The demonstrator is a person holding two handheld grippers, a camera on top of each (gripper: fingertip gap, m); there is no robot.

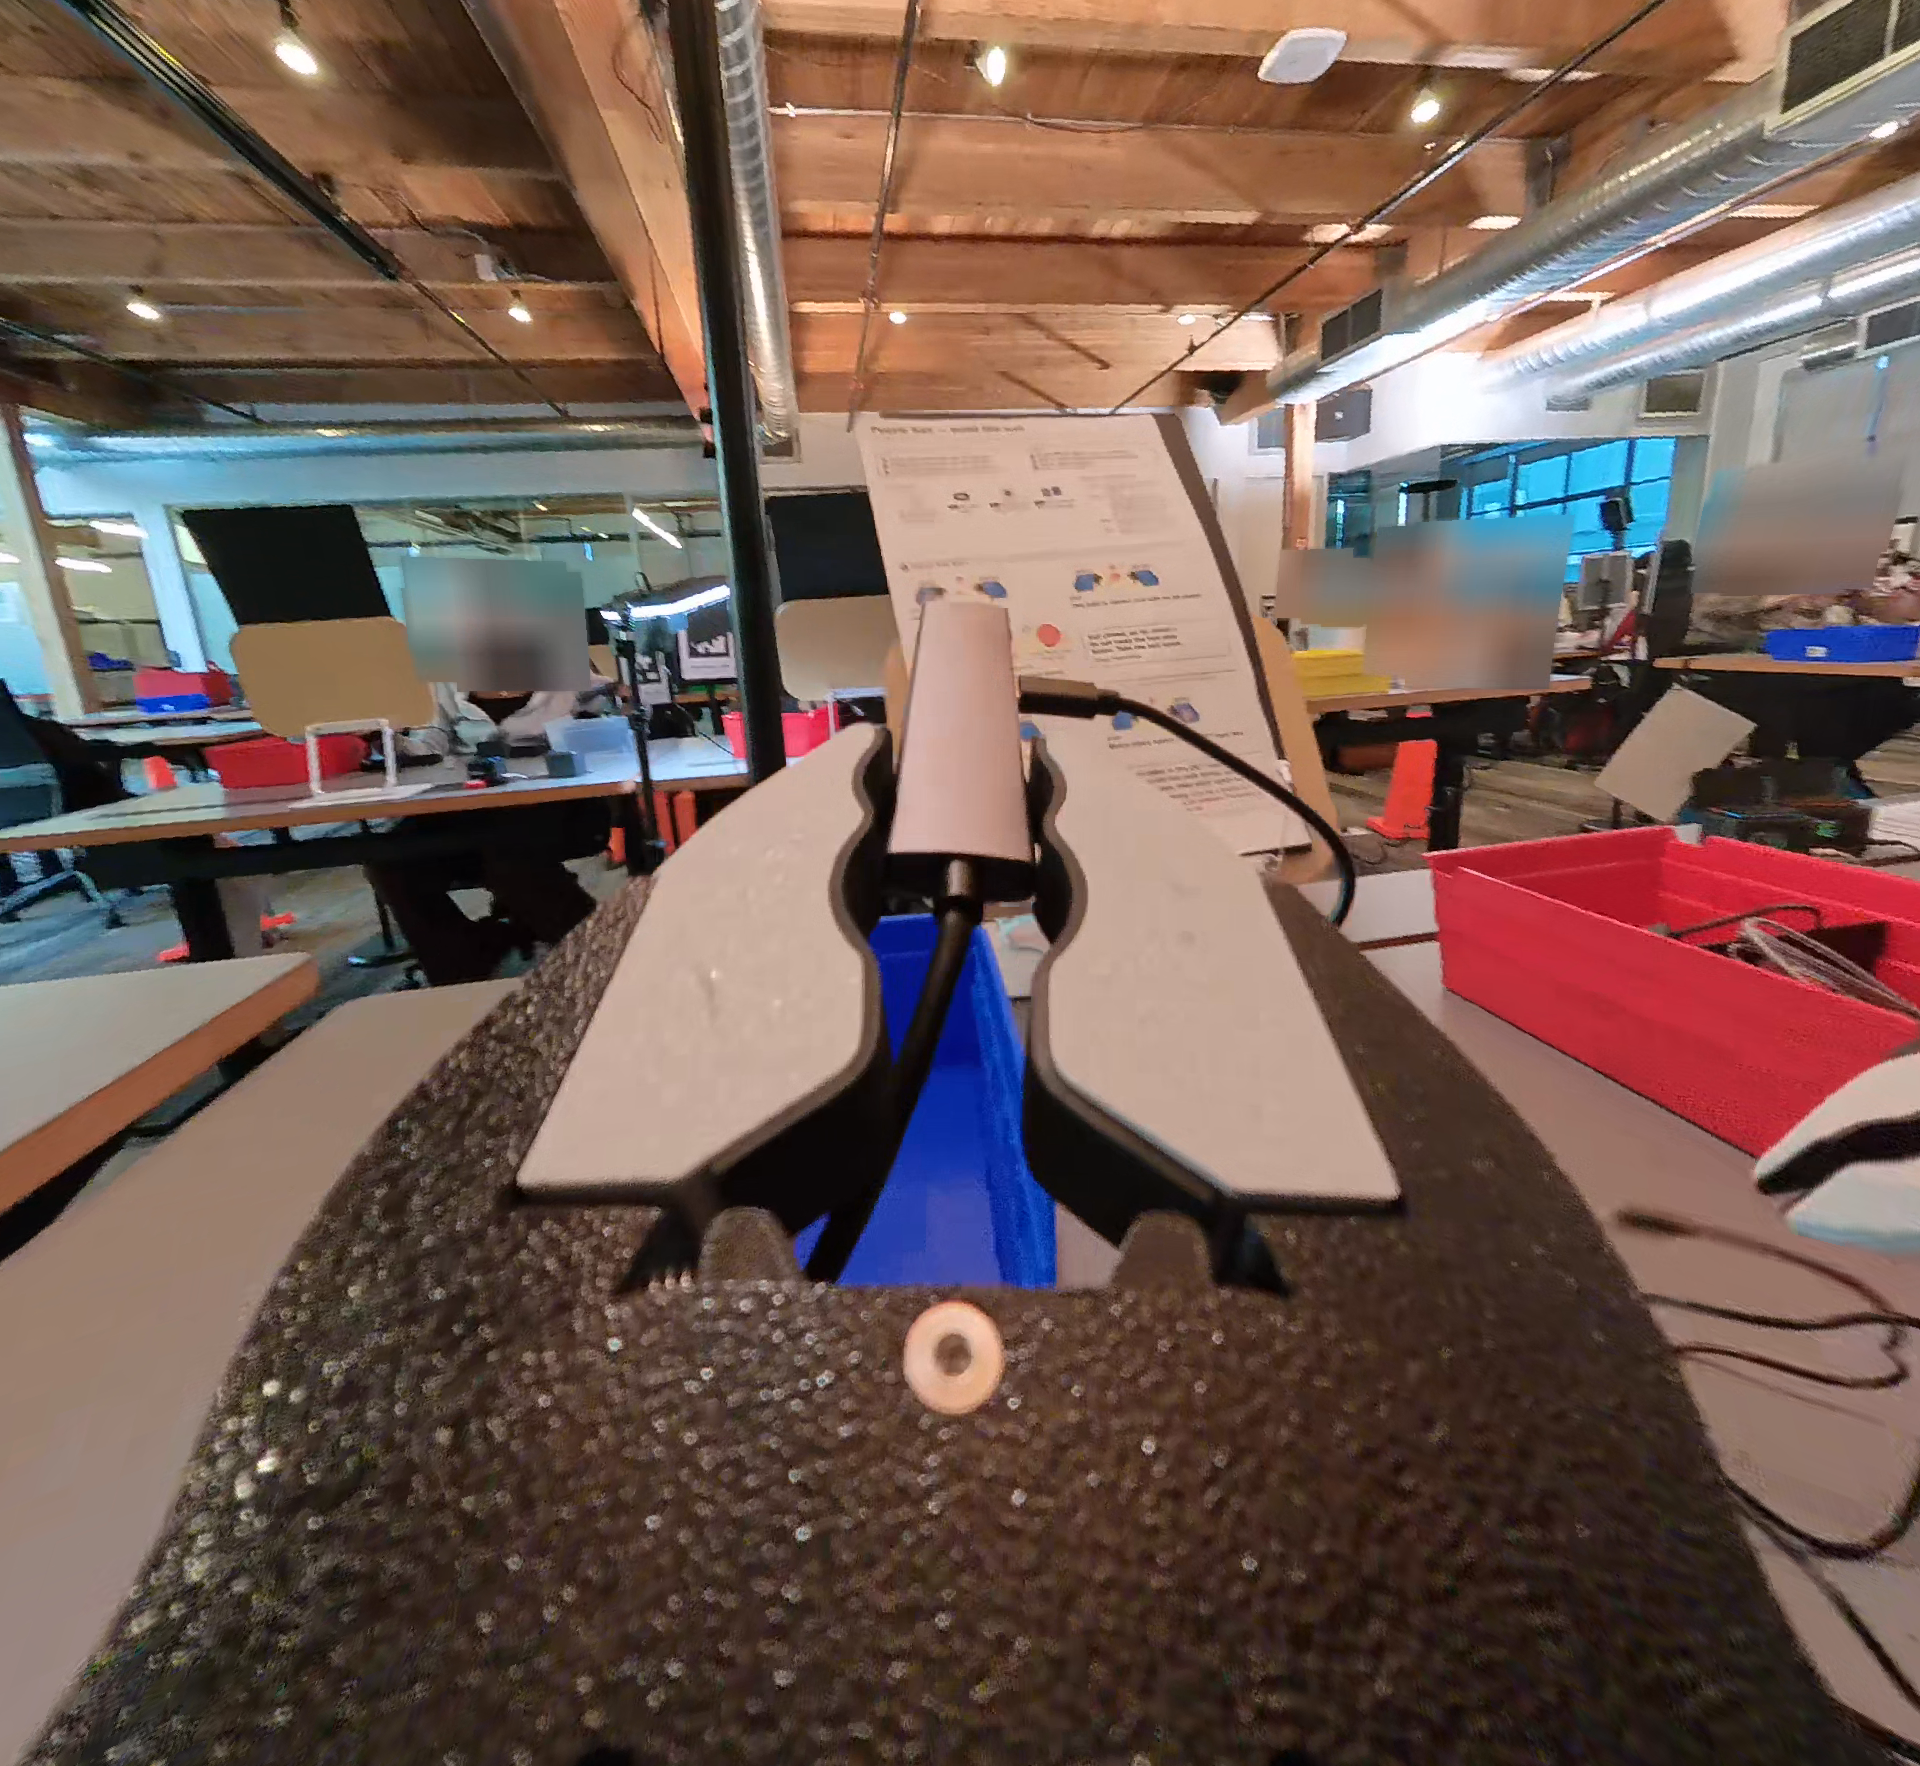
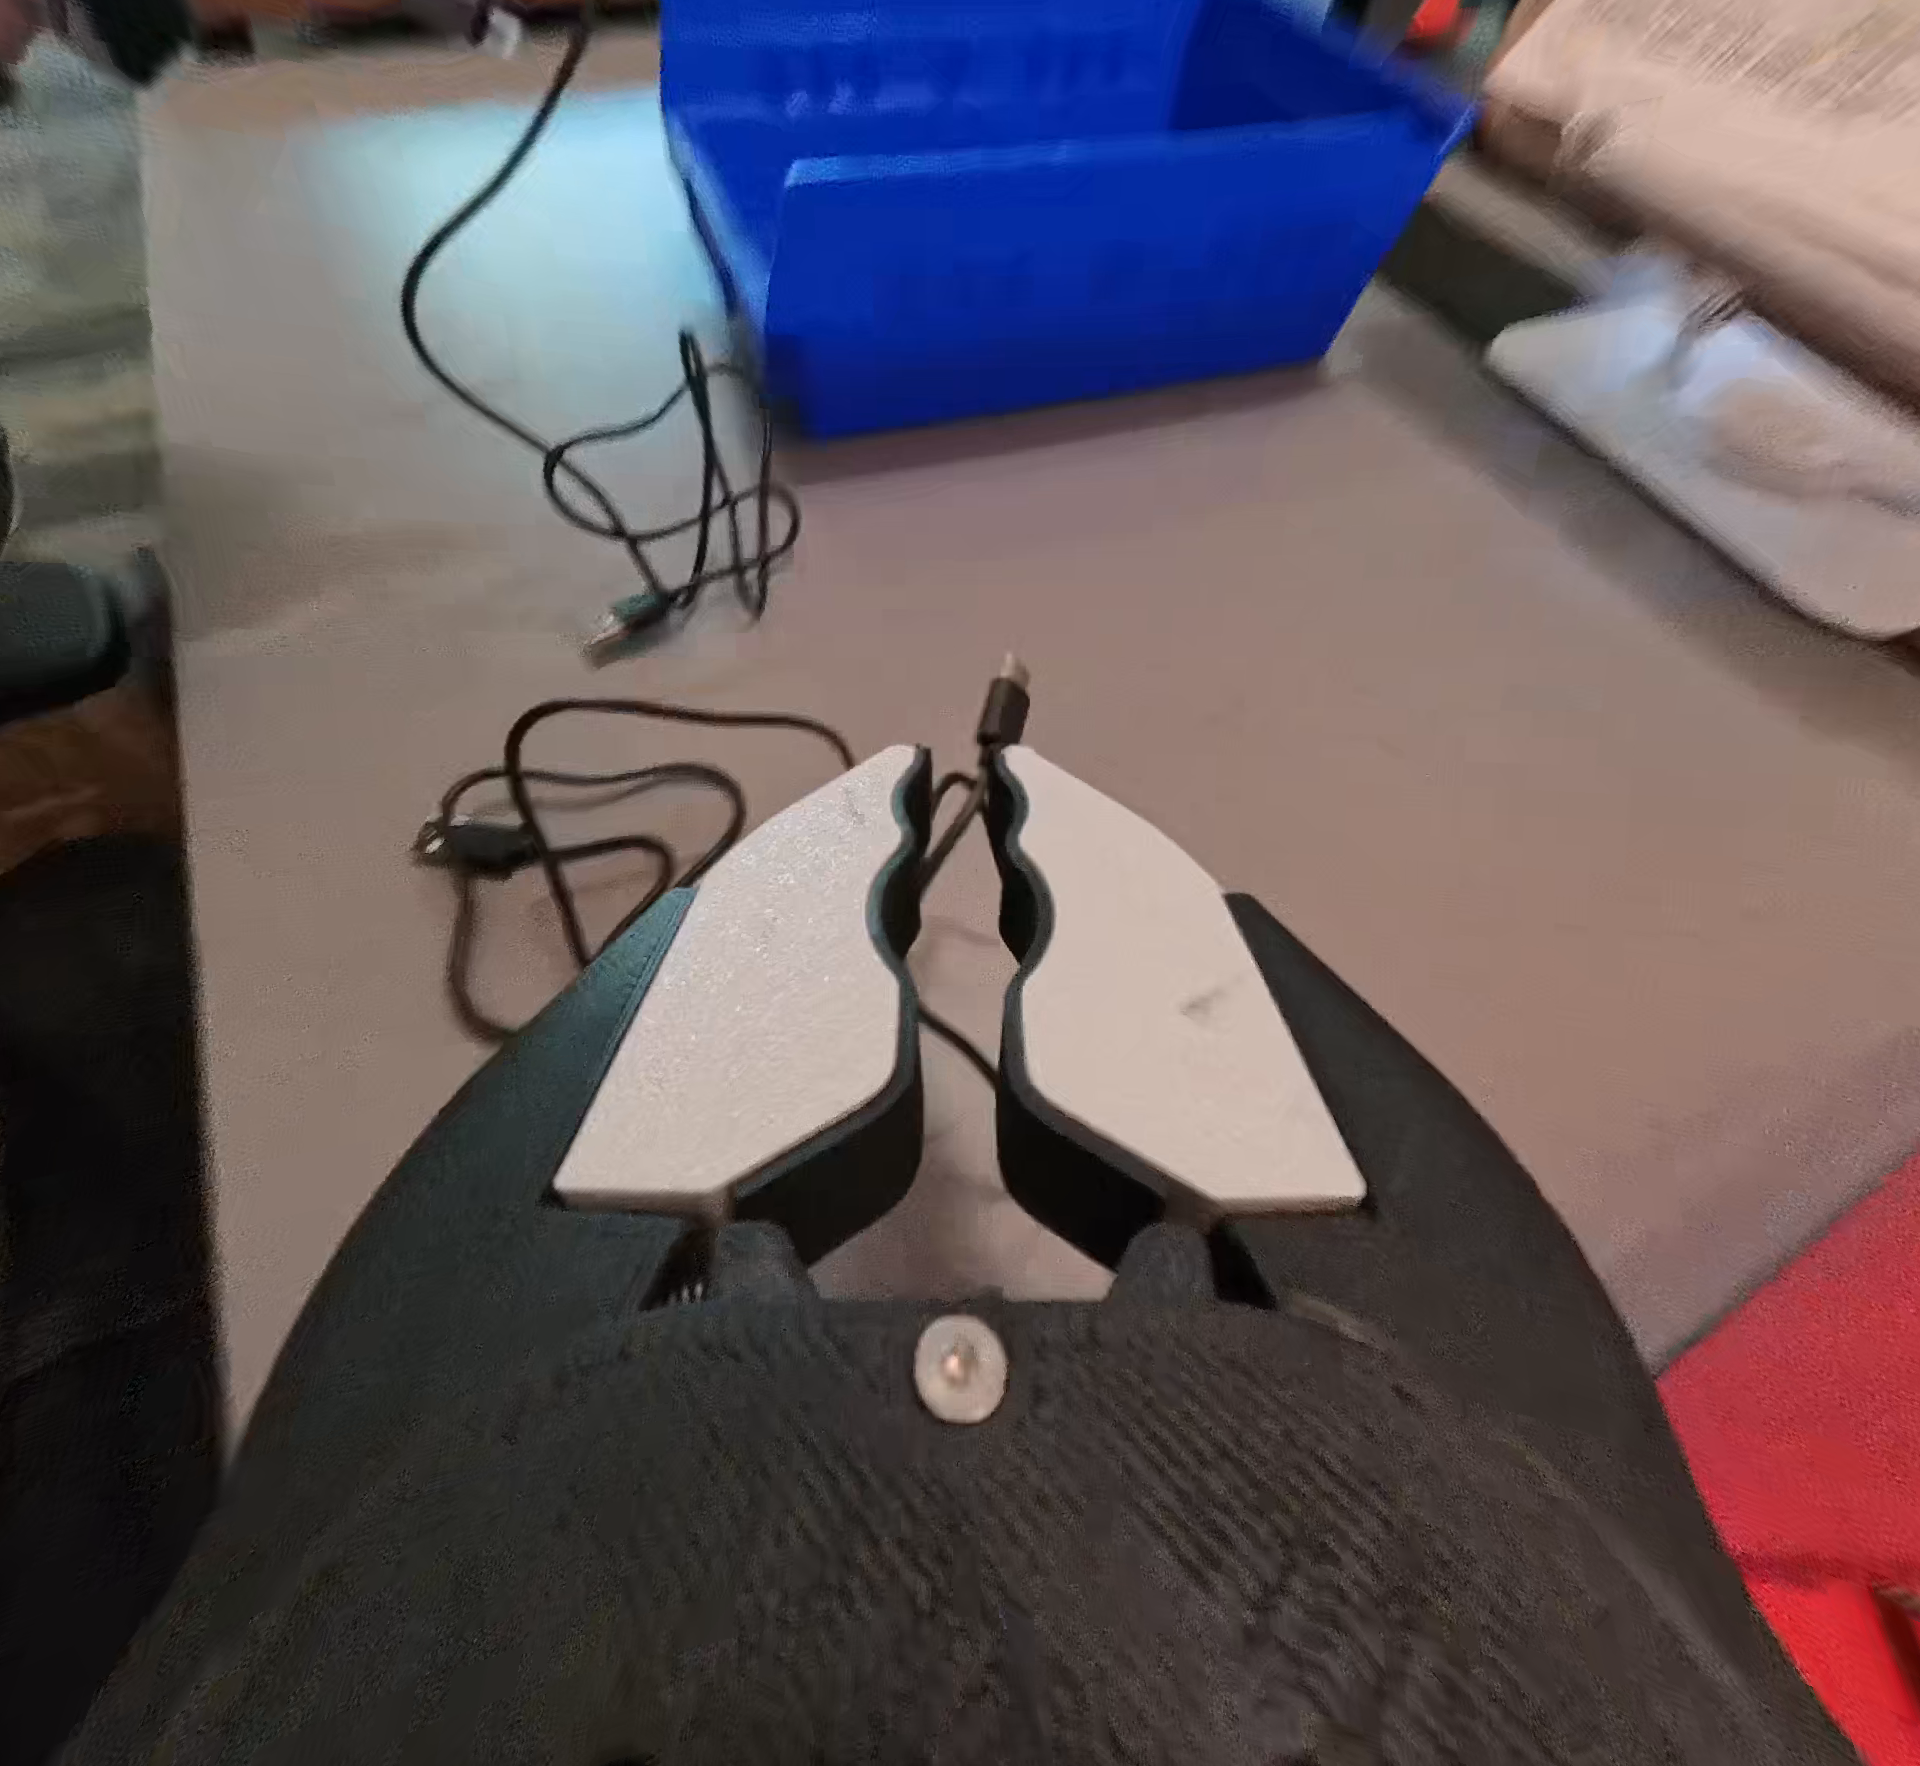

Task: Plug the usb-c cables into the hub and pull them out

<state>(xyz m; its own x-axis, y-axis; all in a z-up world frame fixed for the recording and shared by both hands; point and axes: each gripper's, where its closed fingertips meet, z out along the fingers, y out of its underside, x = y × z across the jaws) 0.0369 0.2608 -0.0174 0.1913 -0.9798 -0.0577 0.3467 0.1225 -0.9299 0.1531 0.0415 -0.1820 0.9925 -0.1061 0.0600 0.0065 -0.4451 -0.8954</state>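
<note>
My left gripper (image 1: 961, 760) is shut on a grey USB hub (image 1: 958, 729) and holds it up in the air, pointing away from me. The hub's own black lead (image 1: 925, 1020) hangs down between the fingers. A black USB-C cable (image 1: 1070, 702) is plugged into the hub's right side and loops down to the right. My right gripper (image 2: 961, 762) is low over the table and shut on a second black cable just behind its USB-C plug (image 2: 1004, 706), which sticks out past the fingertips. That cable's other end (image 2: 473, 841) lies coiled on the table to the left.
A blue bin (image 2: 1039, 262) stands ahead of the right gripper and shows under the left one (image 1: 956, 1093). A red bin (image 1: 1662, 958) with wires sits at the right. The plugged cable's slack (image 2: 675, 511) lies tangled by the blue bin. An instruction sheet (image 1: 1070, 573) and a black pole (image 1: 727, 366) stand behind.
</note>
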